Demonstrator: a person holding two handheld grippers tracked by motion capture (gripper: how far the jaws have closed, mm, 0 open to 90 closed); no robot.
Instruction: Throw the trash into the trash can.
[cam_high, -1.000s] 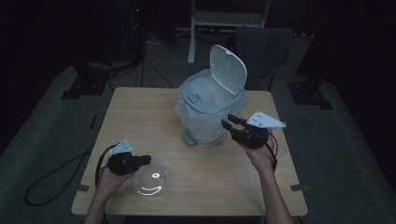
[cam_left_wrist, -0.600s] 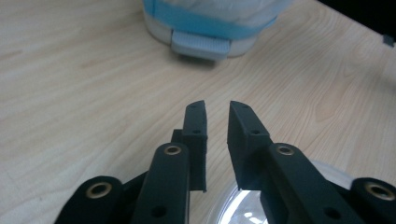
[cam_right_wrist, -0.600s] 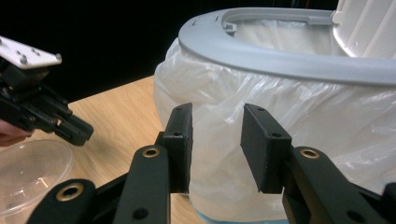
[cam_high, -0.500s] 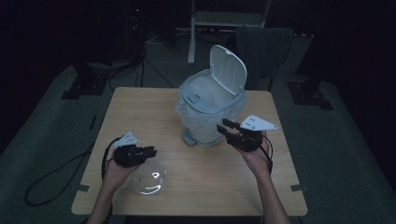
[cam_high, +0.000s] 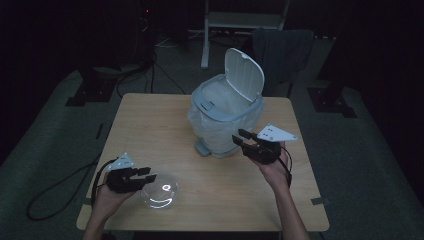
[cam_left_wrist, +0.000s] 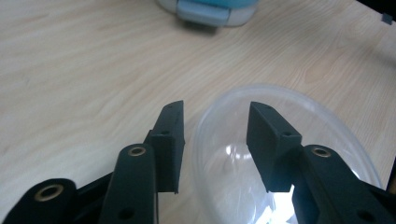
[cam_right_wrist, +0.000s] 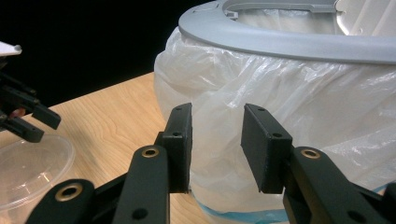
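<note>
Scene: a dim wooden worktop (cam_high: 165, 125) carrying a lidded bin (cam_high: 225, 117), lid up, liner bag (cam_right_wrist: 299, 107) draped over its rim.
Left gripper (cam_left_wrist: 215, 140): fingers parted, straddling the near rim of a clear plastic bowl (cam_high: 160, 192) at the worktop's front.
Right gripper (cam_right_wrist: 215, 140): fingers apart, empty, just beside the bag.
Likely step: gripping the bowl.
Doing it well: seat the thin rim squarely between the fingers, then close gently; clear plastic may flex or slip.

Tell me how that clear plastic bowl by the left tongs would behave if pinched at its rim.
The clear bowl looks thin-walled, so it is probably light and may flex. Its glossy surface could slip between the open left tongs. Lying unweighted on the table, it would likely slide.
</note>
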